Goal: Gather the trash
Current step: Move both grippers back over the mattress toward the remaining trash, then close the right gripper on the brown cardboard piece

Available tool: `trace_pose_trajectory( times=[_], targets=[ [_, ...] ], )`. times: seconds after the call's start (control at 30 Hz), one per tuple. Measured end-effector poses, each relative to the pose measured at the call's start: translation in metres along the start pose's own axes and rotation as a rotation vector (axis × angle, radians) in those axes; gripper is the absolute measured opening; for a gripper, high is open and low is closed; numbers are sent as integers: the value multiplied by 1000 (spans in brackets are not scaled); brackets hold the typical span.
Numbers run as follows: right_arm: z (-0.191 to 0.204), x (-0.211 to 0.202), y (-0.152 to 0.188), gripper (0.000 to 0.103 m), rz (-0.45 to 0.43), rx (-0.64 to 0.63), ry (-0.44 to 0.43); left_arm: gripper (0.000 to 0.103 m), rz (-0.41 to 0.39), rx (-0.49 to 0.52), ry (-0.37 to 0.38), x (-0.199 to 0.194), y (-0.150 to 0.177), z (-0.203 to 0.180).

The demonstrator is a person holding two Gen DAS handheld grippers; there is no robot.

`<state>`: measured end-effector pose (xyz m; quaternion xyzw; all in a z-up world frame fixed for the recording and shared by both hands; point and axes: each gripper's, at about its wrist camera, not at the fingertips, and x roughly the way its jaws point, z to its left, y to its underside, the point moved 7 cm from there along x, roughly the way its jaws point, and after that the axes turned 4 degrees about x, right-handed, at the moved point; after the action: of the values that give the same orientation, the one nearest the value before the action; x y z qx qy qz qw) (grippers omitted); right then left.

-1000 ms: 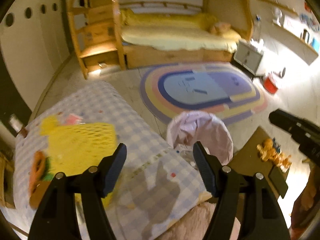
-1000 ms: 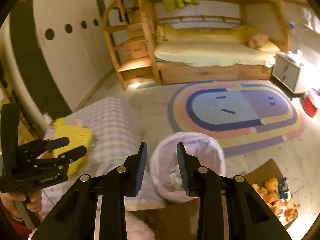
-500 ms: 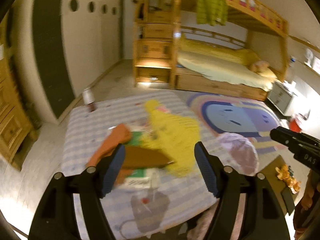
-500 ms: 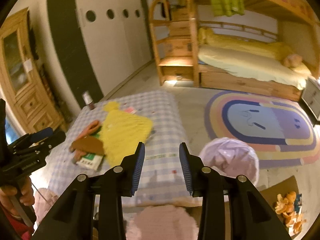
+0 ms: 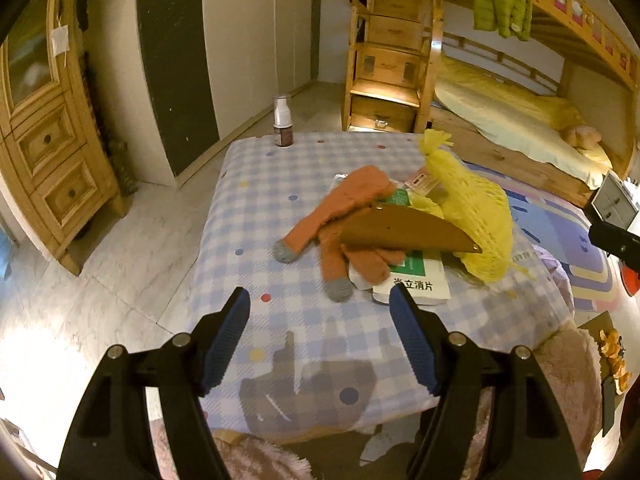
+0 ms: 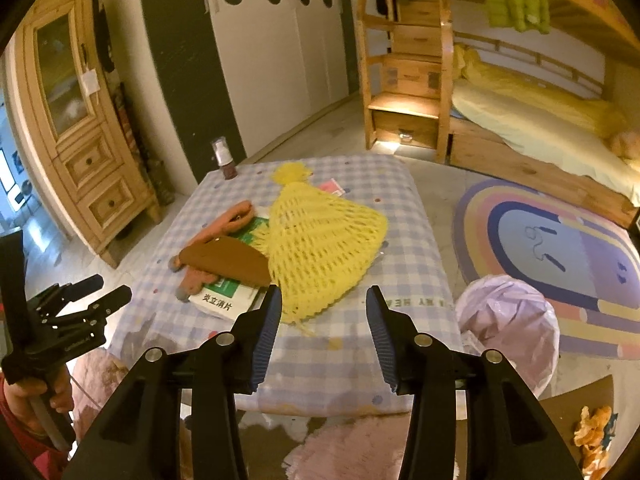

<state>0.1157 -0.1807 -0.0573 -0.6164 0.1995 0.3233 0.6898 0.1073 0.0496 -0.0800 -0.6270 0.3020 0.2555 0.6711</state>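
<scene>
A checked table [image 5: 280, 184] holds a pile: an orange glove [image 5: 344, 216], a brown curved cardboard piece [image 5: 404, 232], a white-and-green box [image 5: 416, 280], a small pink packet [image 6: 332, 187] and a yellow mesh net [image 5: 472, 216]. The same pile shows in the right wrist view, with the net [image 6: 320, 248] nearest. My left gripper [image 5: 320, 336] is open and empty above the table's near edge. My right gripper [image 6: 322, 320] is open and empty, near the net's edge. A bin lined with a pale purple bag [image 6: 508, 320] stands on the floor right of the table.
A small pump bottle [image 5: 282, 122] stands at the table's far corner. A wooden cabinet [image 5: 44, 128] is on the left, a bunk bed [image 5: 500, 92] and oval rug [image 6: 560, 252] on the right. Orange peels [image 6: 594, 436] lie on cardboard by the bin.
Both grippers have swung left, from over the bin to facing the pile on the table. The right gripper has opened wider. Nothing was picked up.
</scene>
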Motion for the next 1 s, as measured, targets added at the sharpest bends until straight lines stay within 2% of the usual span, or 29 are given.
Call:
trace_pose_trajectory(
  times=[0.2,0.3,0.5,0.67,0.87,1.0],
  targets=[
    [10,9,4,45,21,-33,-4,70,1,1,1,-1,3,-2],
    [9,19,3,49,36,-35,5,73,-3,-1,-1,0,3,0],
    [17,38,2,49,62,-70,1,74,13,3,-22,12,3,4],
    [13,50,-1,49,73,-66,10,74,26,20,-5,23,2,-7],
    [21,62,1,48,101,-102,-25,74,40,18,-6,33,2,-11],
    [40,69,0,48,110,-148,-54,74,37,3,-27,36,2,2]
  ],
)
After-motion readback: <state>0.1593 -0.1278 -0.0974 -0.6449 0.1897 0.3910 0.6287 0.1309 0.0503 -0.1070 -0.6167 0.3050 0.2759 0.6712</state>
